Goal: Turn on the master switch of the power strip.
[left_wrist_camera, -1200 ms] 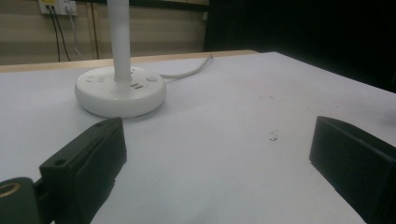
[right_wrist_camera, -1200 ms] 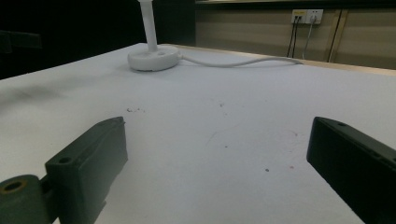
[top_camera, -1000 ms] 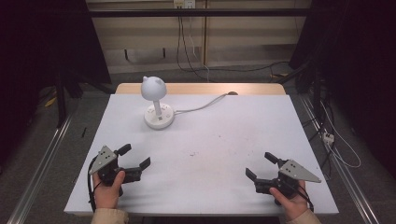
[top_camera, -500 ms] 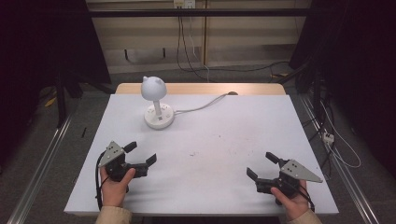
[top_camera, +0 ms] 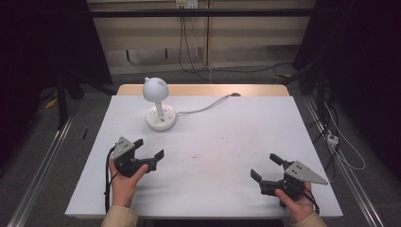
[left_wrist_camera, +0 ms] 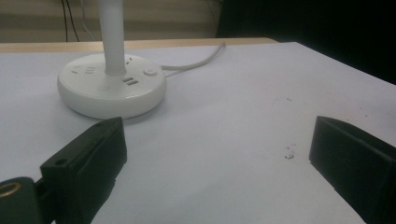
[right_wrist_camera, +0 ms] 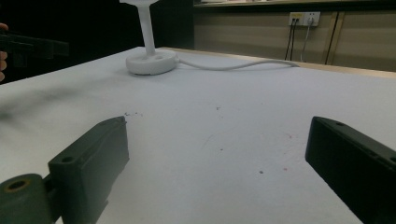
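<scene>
Standing at the far left of the white table (top_camera: 236,142), near the wide-jawed left gripper (top_camera: 142,153), a small white plastic desk lamp (top_camera: 160,101): probably light, rigid, smooth and top-heavy, best taken by its slim stem; right gripper (top_camera: 270,169) likewise wide, well apart.

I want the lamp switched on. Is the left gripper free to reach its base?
Probably yes: the left gripper is open, and bare white table lies between it and the lamp base.
</scene>
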Action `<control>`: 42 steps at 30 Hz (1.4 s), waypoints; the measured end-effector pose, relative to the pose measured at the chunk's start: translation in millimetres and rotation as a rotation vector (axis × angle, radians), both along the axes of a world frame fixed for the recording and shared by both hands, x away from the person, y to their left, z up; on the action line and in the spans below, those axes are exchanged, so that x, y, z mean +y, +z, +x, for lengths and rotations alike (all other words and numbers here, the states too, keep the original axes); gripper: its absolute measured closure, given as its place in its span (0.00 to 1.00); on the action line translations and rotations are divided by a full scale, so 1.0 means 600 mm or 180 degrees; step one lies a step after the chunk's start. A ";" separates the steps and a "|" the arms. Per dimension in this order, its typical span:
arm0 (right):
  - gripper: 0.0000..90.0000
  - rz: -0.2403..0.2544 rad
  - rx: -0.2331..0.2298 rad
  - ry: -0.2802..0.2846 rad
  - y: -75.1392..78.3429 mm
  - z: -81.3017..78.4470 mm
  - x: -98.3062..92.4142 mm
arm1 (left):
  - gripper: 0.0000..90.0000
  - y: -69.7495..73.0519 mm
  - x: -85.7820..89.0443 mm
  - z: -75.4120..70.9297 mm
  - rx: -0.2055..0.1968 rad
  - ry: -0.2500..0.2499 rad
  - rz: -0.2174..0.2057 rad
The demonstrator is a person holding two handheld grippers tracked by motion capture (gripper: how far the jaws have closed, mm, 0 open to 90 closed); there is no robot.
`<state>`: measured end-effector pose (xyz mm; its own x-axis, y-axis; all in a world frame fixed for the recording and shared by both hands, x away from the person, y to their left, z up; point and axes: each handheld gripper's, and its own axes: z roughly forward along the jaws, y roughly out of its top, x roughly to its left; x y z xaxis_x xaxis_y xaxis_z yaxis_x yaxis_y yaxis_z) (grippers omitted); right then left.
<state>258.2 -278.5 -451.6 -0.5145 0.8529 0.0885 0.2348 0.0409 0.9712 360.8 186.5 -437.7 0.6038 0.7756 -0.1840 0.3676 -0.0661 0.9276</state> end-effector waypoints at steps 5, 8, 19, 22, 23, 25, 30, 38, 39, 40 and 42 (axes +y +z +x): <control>0.07 -0.0004 0.0007 0.0017 0.000 0.000 0.001 | 0.05 0.005 -0.009 0.011 -0.0009 -0.0023 -0.0004; 0.07 0.0005 0.0012 0.0024 0.000 0.001 0.002 | 0.05 0.006 -0.013 0.016 -0.0002 -0.0028 -0.0005; 0.07 0.0037 0.0023 0.0046 0.000 0.001 0.000 | 0.05 0.007 -0.042 0.043 0.0036 -0.0071 0.0069; 0.07 0.0049 0.0031 0.0043 -0.001 0.001 0.000 | 0.06 0.010 -0.052 0.054 0.0044 -0.0082 0.0077; 0.07 0.0048 0.0032 0.0046 -0.001 0.001 0.000 | 0.06 0.010 -0.055 0.056 0.0054 -0.0080 0.0086; 0.07 0.0049 0.0028 0.0054 0.000 0.001 0.000 | 0.06 0.011 -0.059 0.061 0.0062 -0.0076 0.0106; 0.07 0.0057 0.0031 0.0053 0.000 0.001 0.000 | 0.07 0.011 -0.066 0.070 0.0068 -0.0078 0.0143; 0.07 0.0058 0.0036 0.0058 0.000 0.001 0.000 | 0.09 0.013 -0.078 0.086 0.0088 -0.0064 0.0190; 0.07 0.0055 0.0035 0.0060 0.000 0.001 0.000 | 0.09 0.013 -0.079 0.087 0.0094 -0.0064 0.0191; 0.07 0.0060 0.0037 0.0060 0.000 0.001 0.000 | 0.09 0.013 -0.081 0.089 0.0095 -0.0073 0.0196; 0.07 0.0062 0.0035 0.0060 0.000 0.001 -0.001 | 0.09 0.014 -0.083 0.091 0.0102 -0.0077 0.0228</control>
